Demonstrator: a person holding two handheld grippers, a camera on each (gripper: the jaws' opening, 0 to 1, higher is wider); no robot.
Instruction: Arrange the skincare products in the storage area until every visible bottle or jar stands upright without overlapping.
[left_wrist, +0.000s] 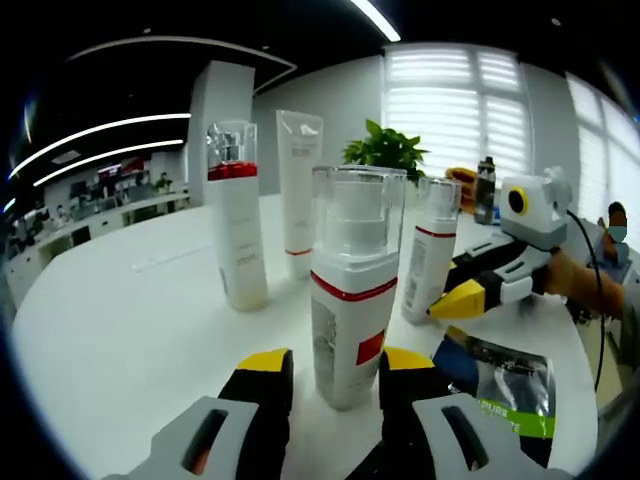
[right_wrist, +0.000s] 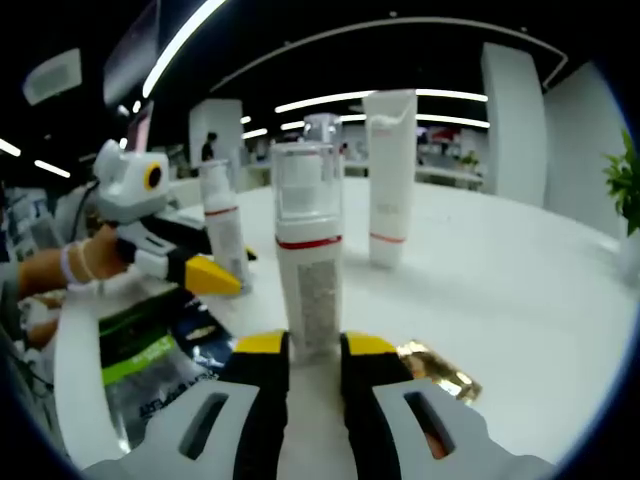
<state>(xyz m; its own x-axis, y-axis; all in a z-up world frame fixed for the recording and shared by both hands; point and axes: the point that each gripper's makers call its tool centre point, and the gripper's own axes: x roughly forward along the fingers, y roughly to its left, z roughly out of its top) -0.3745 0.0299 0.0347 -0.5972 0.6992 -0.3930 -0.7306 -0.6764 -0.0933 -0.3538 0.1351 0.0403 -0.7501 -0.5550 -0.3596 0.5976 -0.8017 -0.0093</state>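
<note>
Left gripper view: the left gripper (left_wrist: 337, 360) has its jaws spread to either side of the foot of a pump bottle (left_wrist: 350, 290) with a clear cap and red band. The bottle stands upright near the bench (left_wrist: 120, 330) edge, with a narrow gap at one jaw. Behind it stand a tall red-collared bottle (left_wrist: 236, 220) and a white tube (left_wrist: 299, 180), apart from each other. A foil pouch (left_wrist: 505, 385) lies flat beside the pump bottle.

Right gripper view: the right gripper (right_wrist: 315, 345) has its jaws close against the base of a slim bottle (right_wrist: 308, 270), also upright. Whether they pinch it cannot be told. A gold wrapper (right_wrist: 440, 370) lies just beside one jaw. A potted plant (left_wrist: 385, 150) stands toward the far edge.
</note>
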